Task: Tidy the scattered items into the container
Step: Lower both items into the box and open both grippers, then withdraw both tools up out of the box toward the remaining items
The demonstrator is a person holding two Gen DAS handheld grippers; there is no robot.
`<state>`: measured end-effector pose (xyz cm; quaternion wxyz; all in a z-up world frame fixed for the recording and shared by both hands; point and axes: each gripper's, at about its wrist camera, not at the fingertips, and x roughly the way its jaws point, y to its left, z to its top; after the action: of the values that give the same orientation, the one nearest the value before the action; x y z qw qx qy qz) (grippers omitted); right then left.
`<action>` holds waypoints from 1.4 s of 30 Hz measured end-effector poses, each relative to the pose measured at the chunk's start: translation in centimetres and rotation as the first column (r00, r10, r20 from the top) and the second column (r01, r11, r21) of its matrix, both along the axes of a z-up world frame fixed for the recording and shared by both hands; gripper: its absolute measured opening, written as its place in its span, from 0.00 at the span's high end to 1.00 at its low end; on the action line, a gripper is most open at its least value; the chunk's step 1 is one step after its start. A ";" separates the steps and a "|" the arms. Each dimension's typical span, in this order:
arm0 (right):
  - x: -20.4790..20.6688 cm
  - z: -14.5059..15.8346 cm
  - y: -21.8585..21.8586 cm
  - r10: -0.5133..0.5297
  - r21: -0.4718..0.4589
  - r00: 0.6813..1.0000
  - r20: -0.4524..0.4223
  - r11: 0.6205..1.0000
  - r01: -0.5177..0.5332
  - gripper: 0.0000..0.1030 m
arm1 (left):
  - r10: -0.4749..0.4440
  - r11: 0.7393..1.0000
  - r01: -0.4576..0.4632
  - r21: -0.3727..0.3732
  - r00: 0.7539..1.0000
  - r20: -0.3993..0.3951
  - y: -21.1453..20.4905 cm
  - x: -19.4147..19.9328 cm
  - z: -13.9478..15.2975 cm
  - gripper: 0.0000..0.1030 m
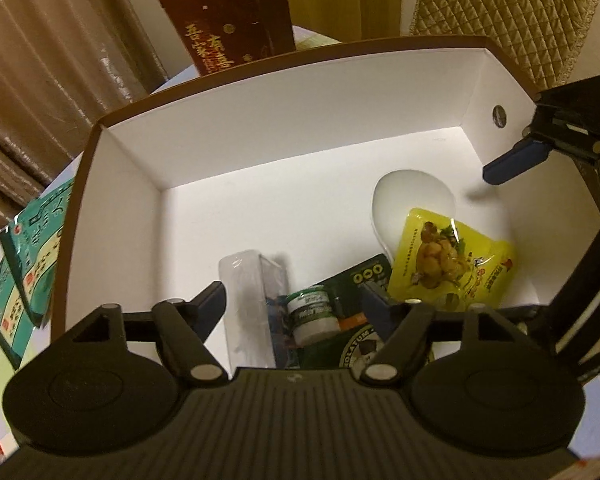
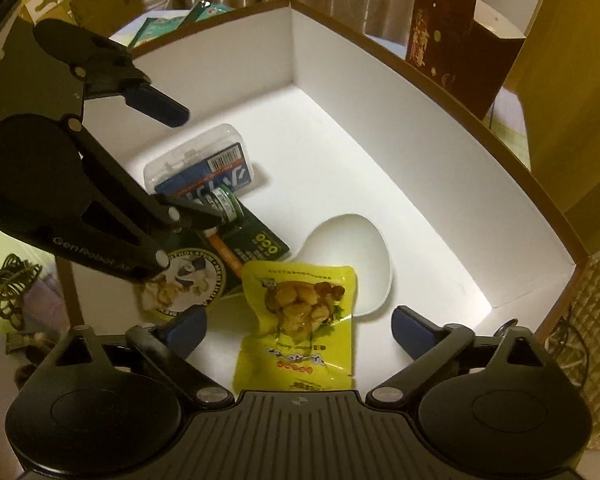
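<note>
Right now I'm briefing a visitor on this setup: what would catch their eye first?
Probably the big white-lined box that fills both views. On its floor a bright yellow snack pouch lies partly over a white spoon-shaped dish, beside a clear plastic case and a small green-labelled jar. The left gripper and the right gripper hang open over them.

Warm, dim room light leaves the surroundings dull, while the box's white floor (image 1: 300,200) glares brightly along its far edge, objects cast soft shadows, fisheye bending curves its walls, and the near corners go dark.
</note>
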<state>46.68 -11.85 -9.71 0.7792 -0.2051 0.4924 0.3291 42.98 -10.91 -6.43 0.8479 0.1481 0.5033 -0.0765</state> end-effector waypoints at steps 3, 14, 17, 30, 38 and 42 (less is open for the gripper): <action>-0.2 0.2 0.1 -0.016 0.009 1.000 -0.007 1.000 0.017 0.02 | 0.017 1.000 -0.017 0.012 1.000 0.006 0.2 -0.3 0.2 0.21; -1.2 1.9 -0.6 -0.053 0.028 0.998 0.043 0.998 0.051 0.02 | 0.065 0.997 -0.066 0.046 0.998 0.016 0.5 -1.8 1.6 0.10; -1.6 2.4 -0.9 -0.068 0.040 0.996 0.055 0.997 0.066 0.02 | 0.070 0.996 -0.072 0.052 0.997 0.025 0.4 -2.2 2.2 0.09; -3.5 4.9 -2.3 -0.093 0.104 0.989 0.115 0.991 0.081 0.02 | 0.110 0.991 -0.115 0.065 0.992 0.069 -0.6 -4.5 4.5 0.09; -5.0 6.6 -3.2 -0.081 0.143 0.983 0.167 0.988 0.058 0.02 | 0.163 0.984 -0.169 0.050 0.980 0.115 -0.9 -6.5 6.3 0.08; -5.7 7.3 -3.6 -0.080 0.161 0.979 0.189 0.986 0.049 0.02 | 0.188 0.980 -0.196 0.040 0.972 0.137 -1.2 -7.8 7.2 0.09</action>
<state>40.99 -15.44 -2.37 0.8475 -0.1586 0.3931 0.3195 35.14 -12.14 0.75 0.8787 0.1261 0.4595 0.0294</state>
